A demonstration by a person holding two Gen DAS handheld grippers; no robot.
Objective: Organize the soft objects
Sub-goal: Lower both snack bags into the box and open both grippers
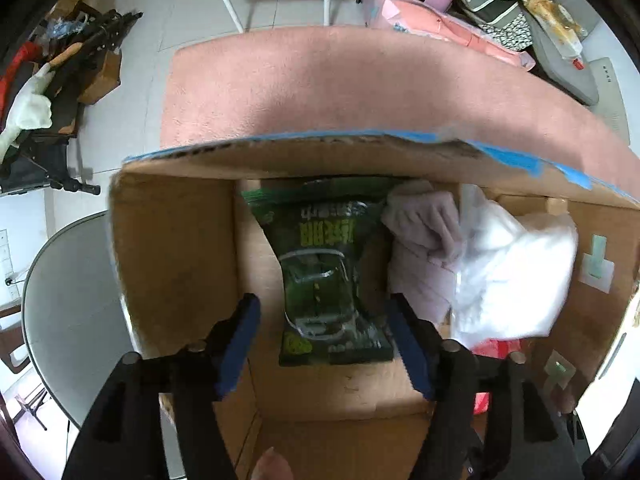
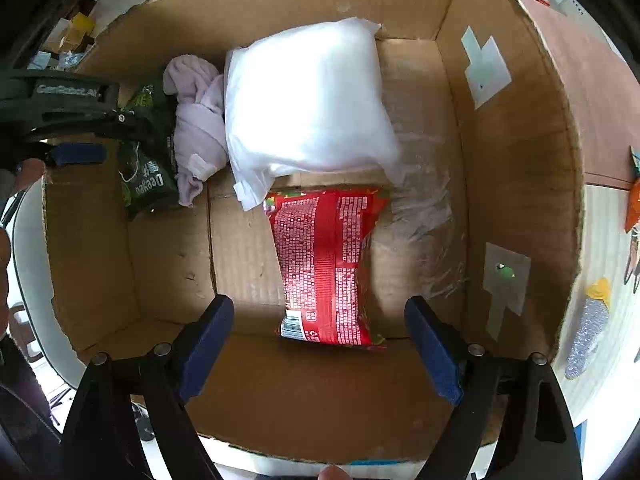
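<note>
Both tongs point down into an open cardboard box (image 2: 516,184), and neither holds anything. The left tongs (image 1: 324,320) stand partly spread, their blue pads on either side of a dark green snack packet (image 1: 324,264) that lies flat on the box floor; the pads sit clear of it, with cardboard showing between packet and pad on the left side. The right tongs (image 2: 320,320) stand wide, straddling the near end of a red snack packet (image 2: 326,264) that also lies flat on the floor of the box, with a clear gap on both sides. Just past the red packet lies a puffy white plastic-wrapped bundle (image 2: 308,108), whose near edge overlaps the packet's far end. Beside the bundle, touching it, is a crumpled pale lilac cloth (image 2: 198,128), and the green packet (image 2: 150,184) lies against the cloth's other side, close to the box wall. In the right wrist view the left tongs (image 2: 76,152) reach in above that green packet. The box rests on a pink fuzzy cover (image 1: 320,84), and pale tape patches (image 2: 486,68) mark its inner wall.
</note>
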